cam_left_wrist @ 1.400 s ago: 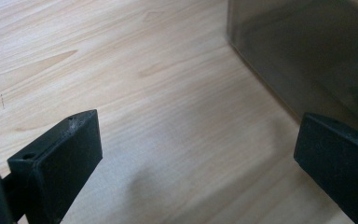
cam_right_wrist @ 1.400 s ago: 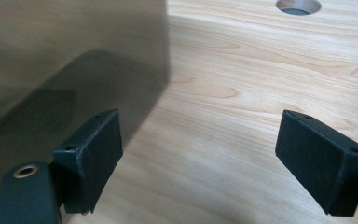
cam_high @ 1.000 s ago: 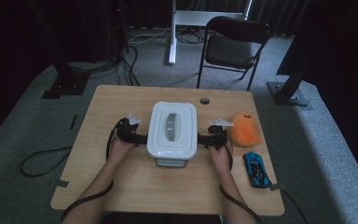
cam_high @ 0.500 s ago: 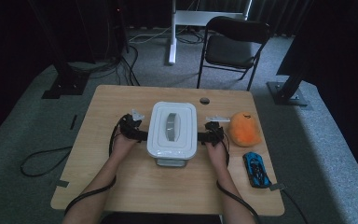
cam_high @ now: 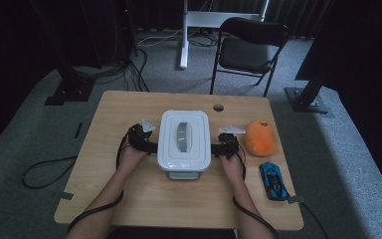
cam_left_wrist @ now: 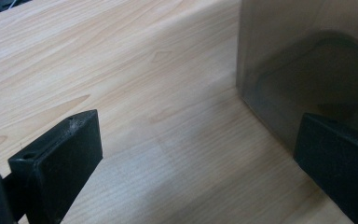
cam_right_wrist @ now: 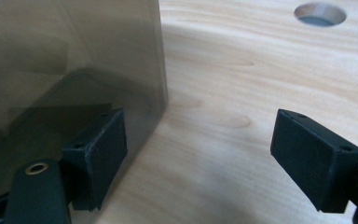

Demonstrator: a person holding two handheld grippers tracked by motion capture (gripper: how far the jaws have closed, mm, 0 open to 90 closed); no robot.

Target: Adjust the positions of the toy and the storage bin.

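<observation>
**Two grippers flank a lidded box at the table's middle**

A person's forearms reach in from the near edge of the wooden table (cam_high: 129, 199), one gripper to each side of a white-lidded storage box (cam_high: 184, 139). The left gripper (cam_high: 149, 147) sits just beside the box's left wall, its jaws apart with bare wood between them and one jaw against the smoky wall. The right gripper (cam_high: 216, 149) mirrors it on the opposite side; its jaws, just closing slightly, stand wide with nothing clamped. The box's long axis runs away from the person, so each gripper faces a long side, equally near. Right of the box rest a blue toy car (cam_high: 273, 180) and, farther off, an orange plush toy (cam_high: 261, 137). Beyond the table stands a folding chair (cam_high: 248, 50).
</observation>
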